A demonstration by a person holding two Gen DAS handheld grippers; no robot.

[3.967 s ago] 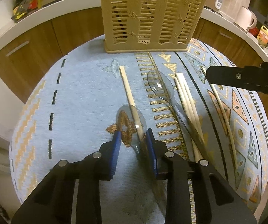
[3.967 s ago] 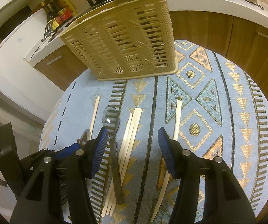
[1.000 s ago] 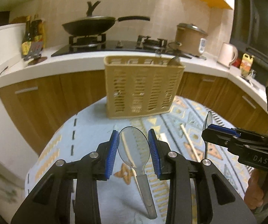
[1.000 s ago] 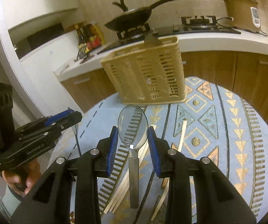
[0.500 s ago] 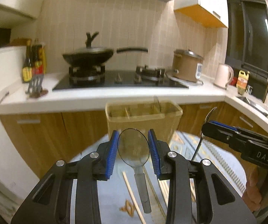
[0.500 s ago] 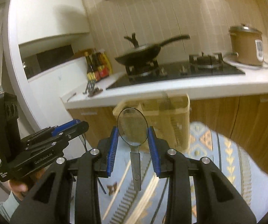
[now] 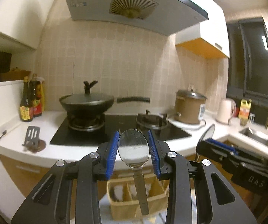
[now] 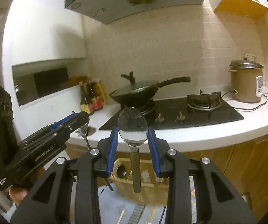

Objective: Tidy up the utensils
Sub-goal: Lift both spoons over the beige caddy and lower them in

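My left gripper (image 7: 133,150) is shut on the bowl of a metal spoon (image 7: 133,149), whose handle hangs straight down. Below it stands the beige slotted utensil basket (image 7: 152,203), seen from above with its compartments. My right gripper (image 8: 133,143) is shut on a second metal spoon (image 8: 132,128), handle down, above the same utensil basket (image 8: 150,188). In the left wrist view the right gripper (image 7: 206,140) shows at right with its spoon edge-on. The left gripper (image 8: 79,119) shows at left in the right wrist view, held by a hand (image 8: 17,196).
Beyond the basket runs a white kitchen counter (image 7: 78,151) with a black hob, a wok (image 7: 86,103), sauce bottles (image 7: 30,100), a rice cooker (image 7: 190,107) and a kettle (image 7: 225,111). A slice of patterned blue tablecloth (image 8: 134,212) with chopsticks shows at the bottom.
Both grippers have risen with their spoons and tilted up toward level. The basket has dropped from the middle of each view to the bottom, and the tablecloth is almost out of sight.
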